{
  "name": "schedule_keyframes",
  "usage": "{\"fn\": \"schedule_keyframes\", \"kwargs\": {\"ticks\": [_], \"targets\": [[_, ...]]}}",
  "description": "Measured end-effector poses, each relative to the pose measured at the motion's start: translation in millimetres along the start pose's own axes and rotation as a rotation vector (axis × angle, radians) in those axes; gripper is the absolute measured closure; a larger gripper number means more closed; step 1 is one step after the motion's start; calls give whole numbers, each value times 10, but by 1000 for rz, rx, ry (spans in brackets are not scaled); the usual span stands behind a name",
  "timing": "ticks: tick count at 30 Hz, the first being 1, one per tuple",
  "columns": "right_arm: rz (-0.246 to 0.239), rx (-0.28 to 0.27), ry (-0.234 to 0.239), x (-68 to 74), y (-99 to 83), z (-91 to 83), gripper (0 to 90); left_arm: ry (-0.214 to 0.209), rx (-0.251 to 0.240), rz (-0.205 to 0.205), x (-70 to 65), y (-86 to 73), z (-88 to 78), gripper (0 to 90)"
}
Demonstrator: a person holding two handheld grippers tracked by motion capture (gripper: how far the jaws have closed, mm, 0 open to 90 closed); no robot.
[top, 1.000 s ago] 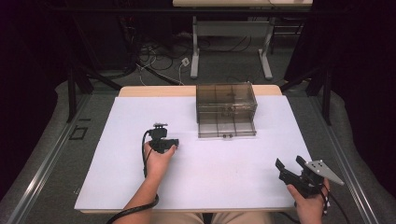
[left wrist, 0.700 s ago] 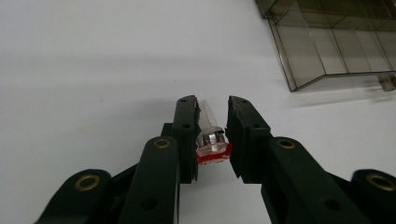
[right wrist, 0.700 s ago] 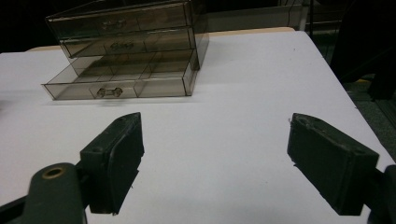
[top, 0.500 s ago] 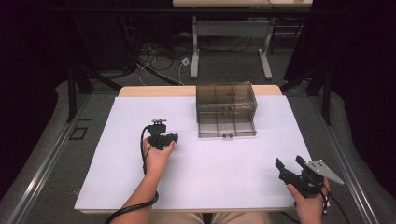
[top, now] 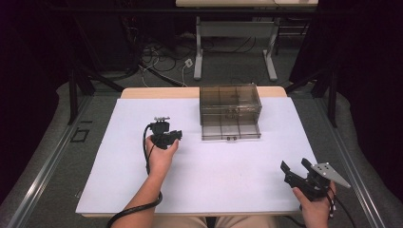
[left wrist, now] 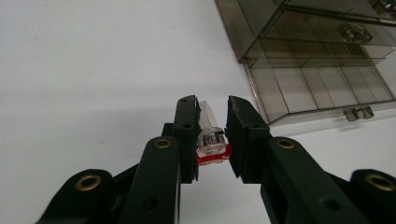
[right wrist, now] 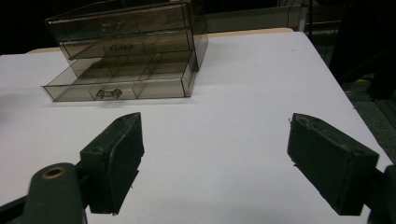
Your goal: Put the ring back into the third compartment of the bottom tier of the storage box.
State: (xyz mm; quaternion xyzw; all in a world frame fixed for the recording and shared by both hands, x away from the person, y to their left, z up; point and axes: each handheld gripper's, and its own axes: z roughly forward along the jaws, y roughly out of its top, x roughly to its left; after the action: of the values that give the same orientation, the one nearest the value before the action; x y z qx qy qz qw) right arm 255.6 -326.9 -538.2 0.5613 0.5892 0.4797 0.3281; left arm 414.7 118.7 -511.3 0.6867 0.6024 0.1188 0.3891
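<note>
High view: left gripper (top: 175, 135) held over white table (top: 237, 185), left of smoky drawer cabinet (top: 230, 105); bottom drawer (top: 231, 130) pulled out. Right gripper (top: 294, 168) near table's front right corner, jaws spread.

Left gripper view: jaws clamped on small clear bulb (left wrist: 210, 132) with metal collar and red base; drawer cabinet ahead at upper right, well apart.

Right gripper view: jaws wide apart, nothing between; open drawer with small handle (right wrist: 106, 94) ahead at left.
</note>
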Motion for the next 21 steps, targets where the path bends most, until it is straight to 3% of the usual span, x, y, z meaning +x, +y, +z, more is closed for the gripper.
{"fn": "schedule_keyframes", "kwargs": {"ticks": [21], "targets": [[-1,1,-6,-6,2,-21,180,-28,-63,25,-172,176,-95,741]]}}
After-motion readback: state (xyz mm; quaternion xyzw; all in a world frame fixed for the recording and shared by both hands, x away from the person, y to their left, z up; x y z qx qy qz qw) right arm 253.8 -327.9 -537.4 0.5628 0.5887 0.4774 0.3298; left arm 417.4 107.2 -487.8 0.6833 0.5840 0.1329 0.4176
